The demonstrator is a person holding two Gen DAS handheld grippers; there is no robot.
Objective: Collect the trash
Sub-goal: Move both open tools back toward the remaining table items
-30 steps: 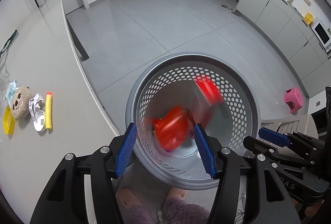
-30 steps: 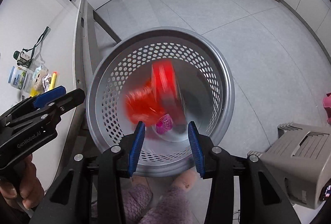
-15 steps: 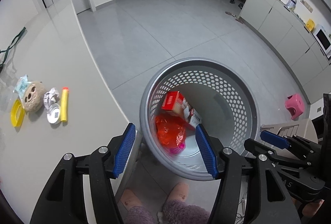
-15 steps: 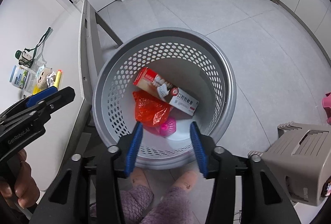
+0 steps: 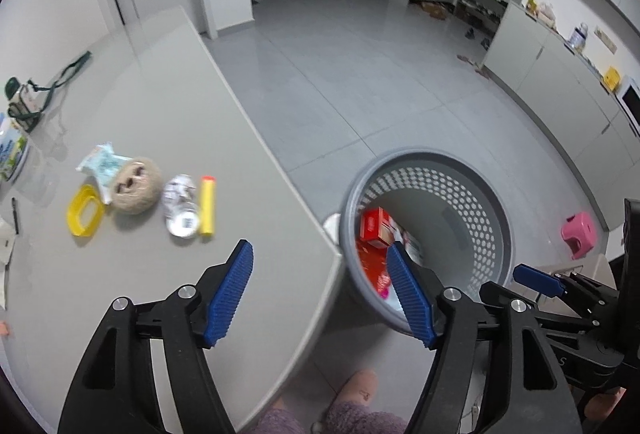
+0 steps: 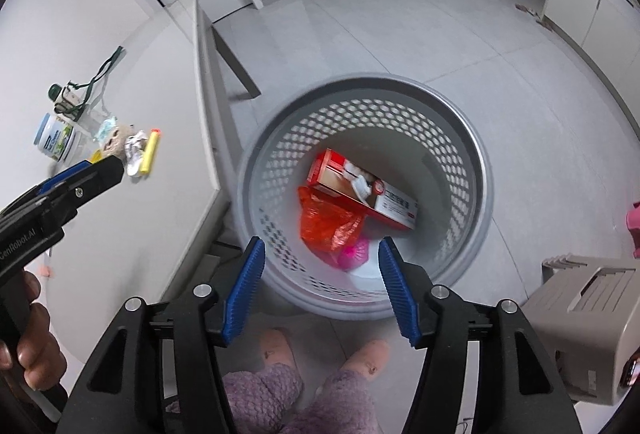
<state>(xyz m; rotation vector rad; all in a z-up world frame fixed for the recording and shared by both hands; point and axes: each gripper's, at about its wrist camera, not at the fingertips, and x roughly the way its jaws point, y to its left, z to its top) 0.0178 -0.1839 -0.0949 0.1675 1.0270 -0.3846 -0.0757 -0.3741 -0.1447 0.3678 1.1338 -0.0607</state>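
Note:
A grey perforated bin (image 6: 476, 153) stands on the floor beside the table corner and also shows in the left wrist view (image 5: 504, 218). Inside lie a red-and-white box (image 6: 360, 189), an orange plastic bag (image 6: 328, 220) and a pink item (image 6: 354, 254). My left gripper (image 5: 320, 294) is open and empty above the table's corner; it shows at the left of the right wrist view (image 6: 86, 173). My right gripper (image 6: 320, 290) is open and empty above the bin's near rim. On the table lie a crumpled silver wrapper (image 5: 182, 203), a yellow tube (image 5: 207, 205) and a wipes packet (image 5: 102, 163).
On the grey table (image 5: 152, 105) also lie a brown plush face (image 5: 136, 183), a yellow ring-shaped piece (image 5: 84, 209), a white jar (image 6: 56, 137) and a small green bottle with a strap (image 5: 20, 99). A beige printer (image 6: 588, 318) and a pink stool (image 5: 580, 234) stand right of the bin.
The red box and orange bag fell and settled in the bin. My left gripper has swung left from over the bin to over the table corner. Both grippers stay open.

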